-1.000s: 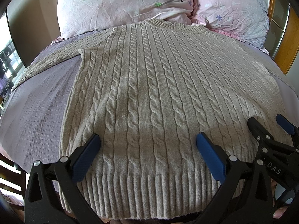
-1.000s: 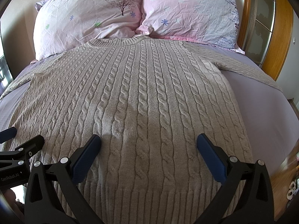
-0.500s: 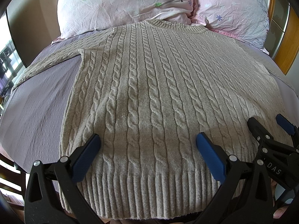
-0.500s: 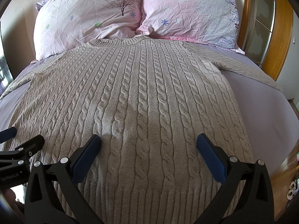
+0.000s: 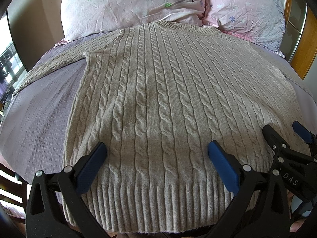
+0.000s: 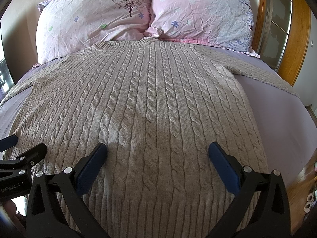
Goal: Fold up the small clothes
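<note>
A beige cable-knit sweater (image 5: 158, 99) lies flat and spread out on a bed, collar toward the pillows, ribbed hem nearest me; it also fills the right wrist view (image 6: 150, 109). Its left sleeve (image 5: 53, 67) and right sleeve (image 6: 263, 75) stretch out sideways. My left gripper (image 5: 156, 154) is open and empty above the hem's left part. My right gripper (image 6: 157, 154) is open and empty above the hem's right part. Each gripper shows at the edge of the other's view, the right one in the left wrist view (image 5: 285, 136).
The sweater rests on a lilac bed sheet (image 5: 39, 115). Two pink flowered pillows (image 6: 99, 17) (image 6: 204, 13) lie at the head. A wooden headboard and frame (image 6: 297, 31) stand at the right. Floor with slippers (image 6: 309, 202) shows at the lower right.
</note>
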The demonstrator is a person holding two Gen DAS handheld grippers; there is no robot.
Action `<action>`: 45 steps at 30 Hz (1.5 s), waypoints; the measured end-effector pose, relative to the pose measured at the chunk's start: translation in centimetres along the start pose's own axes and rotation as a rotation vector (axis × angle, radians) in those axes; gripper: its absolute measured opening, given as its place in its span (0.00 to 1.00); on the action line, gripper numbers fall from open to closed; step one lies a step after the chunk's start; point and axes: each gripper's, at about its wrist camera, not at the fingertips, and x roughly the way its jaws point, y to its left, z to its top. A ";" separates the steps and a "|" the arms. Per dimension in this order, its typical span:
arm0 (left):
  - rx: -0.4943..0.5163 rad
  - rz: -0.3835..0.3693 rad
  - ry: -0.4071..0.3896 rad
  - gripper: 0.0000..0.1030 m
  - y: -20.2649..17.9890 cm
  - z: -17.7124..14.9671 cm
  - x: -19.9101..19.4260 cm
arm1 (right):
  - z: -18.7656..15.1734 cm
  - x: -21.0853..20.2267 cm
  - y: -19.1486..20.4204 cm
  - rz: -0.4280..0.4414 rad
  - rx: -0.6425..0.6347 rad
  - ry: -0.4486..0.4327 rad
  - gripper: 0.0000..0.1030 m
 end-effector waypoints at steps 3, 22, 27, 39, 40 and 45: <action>0.000 0.000 0.000 0.98 0.0 0.0 0.0 | 0.0 0.1 0.1 0.003 -0.004 -0.001 0.99; -0.002 -0.210 -0.173 0.98 3.7 2.5 -1.0 | 8.6 1.2 -22.3 0.006 0.468 -0.089 0.91; -0.085 -0.209 -0.275 0.98 7.9 5.0 -1.2 | 9.6 4.7 -34.9 -0.122 0.834 -0.047 0.63; -0.451 -0.102 -0.353 0.98 22.4 7.2 0.4 | 8.6 10.1 -47.6 -0.090 1.242 -0.107 0.09; -0.484 -0.080 -0.348 0.98 24.1 7.1 0.5 | 9.3 9.9 -47.1 -0.130 1.199 -0.104 0.08; -0.633 -0.027 -0.337 0.98 29.8 6.9 0.3 | 17.4 5.4 -36.2 -0.173 0.733 -0.288 0.08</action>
